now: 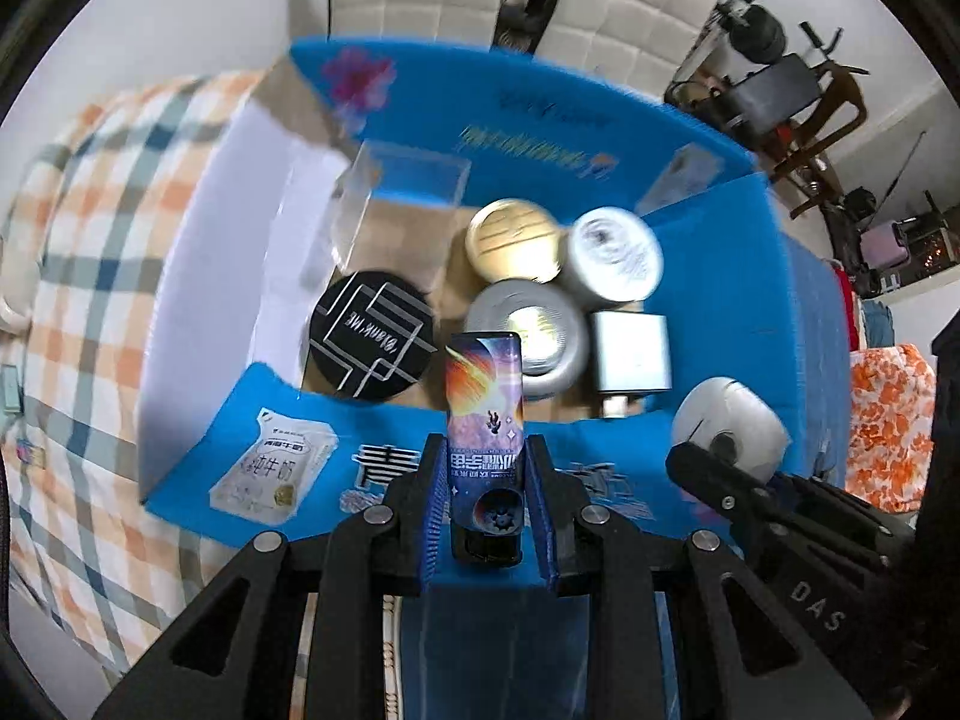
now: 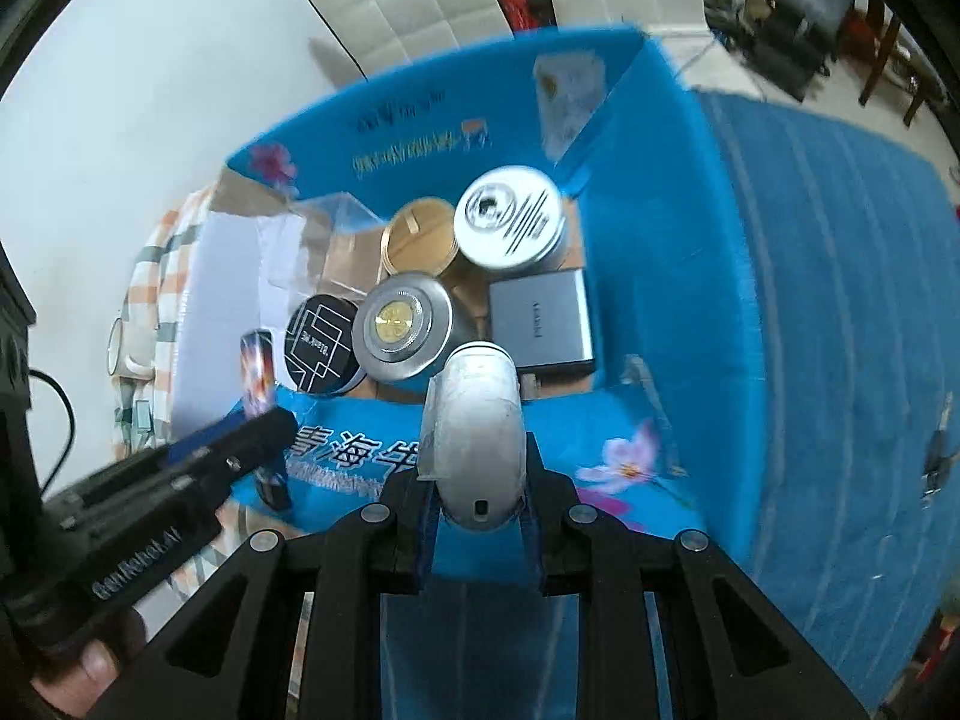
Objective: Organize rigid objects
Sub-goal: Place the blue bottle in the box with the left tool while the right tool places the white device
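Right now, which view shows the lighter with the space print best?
The left wrist view: the lighter stands centred between the left claw's fingers, print and wheel visible. In the right wrist view it is a small, blurred sliver at the left, partly behind that claw.

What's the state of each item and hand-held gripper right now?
Left hand-held gripper: shut on the lighter.
Lighter: held over the box's near flap.
Right hand-held gripper: shut on the silver case.
Silver case: held, above the box's near edge.
Blue box: open, flaps up.
Black round tin: in box, lid on.
Gold tin: in box, lid on.
Clear case: in box, looks empty.
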`<state>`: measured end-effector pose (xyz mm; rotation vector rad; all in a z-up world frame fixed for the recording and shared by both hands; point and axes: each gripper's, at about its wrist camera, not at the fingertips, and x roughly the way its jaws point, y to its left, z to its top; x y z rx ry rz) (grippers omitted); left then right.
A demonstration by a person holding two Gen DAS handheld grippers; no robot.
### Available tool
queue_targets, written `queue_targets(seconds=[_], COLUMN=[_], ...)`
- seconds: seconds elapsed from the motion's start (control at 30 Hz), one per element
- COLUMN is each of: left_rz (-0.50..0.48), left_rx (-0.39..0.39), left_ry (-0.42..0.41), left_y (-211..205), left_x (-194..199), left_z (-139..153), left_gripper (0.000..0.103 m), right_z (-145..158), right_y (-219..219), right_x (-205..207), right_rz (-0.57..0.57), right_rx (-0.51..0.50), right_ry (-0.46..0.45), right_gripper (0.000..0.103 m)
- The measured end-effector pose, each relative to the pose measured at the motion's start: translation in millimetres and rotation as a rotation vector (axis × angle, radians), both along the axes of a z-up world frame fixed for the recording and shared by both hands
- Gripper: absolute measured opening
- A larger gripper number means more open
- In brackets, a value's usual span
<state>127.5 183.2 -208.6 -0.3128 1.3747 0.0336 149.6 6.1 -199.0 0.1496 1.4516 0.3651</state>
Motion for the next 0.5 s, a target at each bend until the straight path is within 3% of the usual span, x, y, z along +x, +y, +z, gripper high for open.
queue_targets(seconds=[0.17, 0.5], left_rz=[-0.011, -0.051], left_rx=[-0.002, 0.041], left_ry=[0.051, 0.081], left_y=[6.9, 5.0], left_x=[12.0, 20.2], left_z=[-27.5, -43.6], left_gripper=[0.022, 0.022], right_z=[-26.0, -54.3], right_y=[23.7, 40.6], right_x=[11.1, 16.9], right_rz=[0.017, 0.047], right_rx=[-0.051, -0.110], right_ry=[0.018, 0.059], right_gripper=[0.025, 0.025])
